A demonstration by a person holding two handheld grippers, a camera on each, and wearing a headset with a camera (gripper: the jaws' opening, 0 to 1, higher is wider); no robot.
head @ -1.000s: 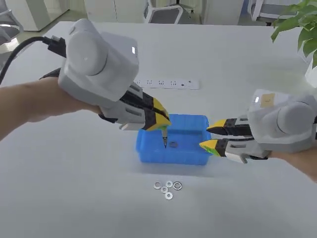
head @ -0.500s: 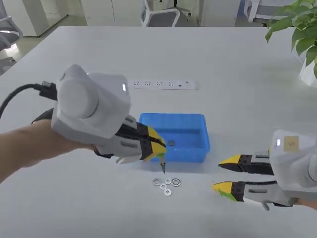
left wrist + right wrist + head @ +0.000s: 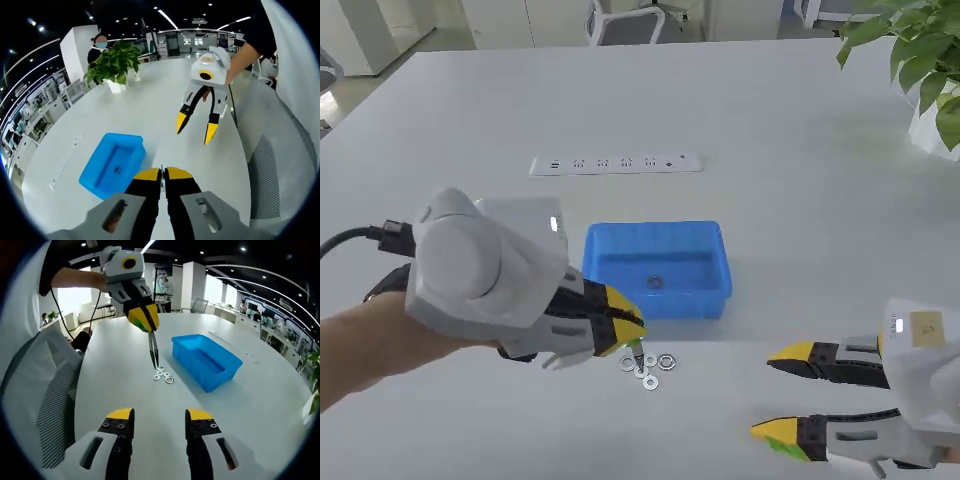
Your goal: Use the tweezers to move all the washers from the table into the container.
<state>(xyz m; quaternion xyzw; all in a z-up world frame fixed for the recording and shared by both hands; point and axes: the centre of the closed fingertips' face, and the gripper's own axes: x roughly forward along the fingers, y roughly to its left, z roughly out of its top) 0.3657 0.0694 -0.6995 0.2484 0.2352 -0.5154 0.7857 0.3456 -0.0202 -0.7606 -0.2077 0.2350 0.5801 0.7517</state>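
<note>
A white power strip point(image 3: 617, 164) lies on the table point(image 3: 800, 200) well beyond the blue container point(image 3: 660, 303), and a potted plant point(image 3: 910, 50) stands at the far right corner. A mesh chair back point(image 3: 35, 390) shows at the side of the right gripper view. The washers point(image 3: 650, 368), small silver rings, sit in a tight cluster on the table just in front of the container's near wall. A single washer point(image 3: 653, 283) lies on the container's floor. The left gripper point(image 3: 632, 335) has its jaws pressed together on the tweezers point(image 3: 153, 351), whose thin tips point down at the cluster. The right gripper point(image 3: 772, 393) hangs off to the side, jaws spread and pinching nothing. In the head view the tweezers and jaw tips cover the cluster's left edge, so I cannot count the rings for certain, nor tell whether the tweezer tips touch one
</note>
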